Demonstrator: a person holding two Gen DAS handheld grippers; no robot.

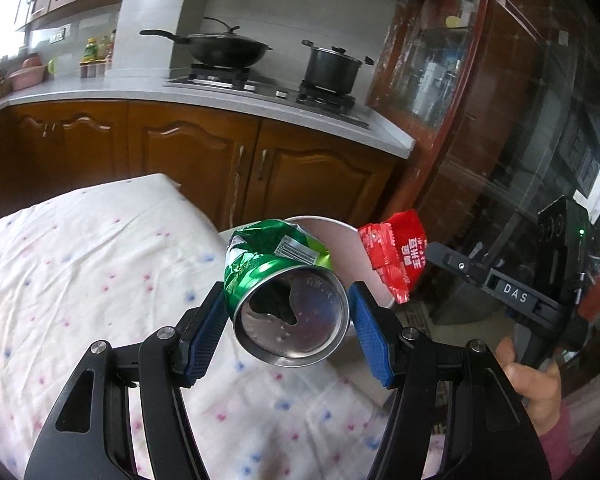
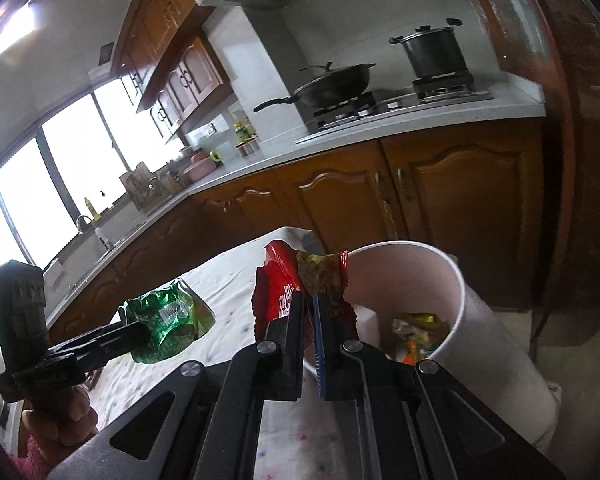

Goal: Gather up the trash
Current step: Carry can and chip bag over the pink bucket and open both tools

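My left gripper is shut on a crushed green can, held above the table's edge beside the white trash bin. The can also shows in the right wrist view, held by the left gripper. My right gripper is shut on a red snack wrapper, just left of the bin's rim. The wrapper shows in the left wrist view over the bin's right side. The bin holds several bits of trash.
A table with a white flowered cloth lies below and left. Behind stand brown kitchen cabinets, a counter with a wok and pot, and a dark wooden glass cabinet at the right.
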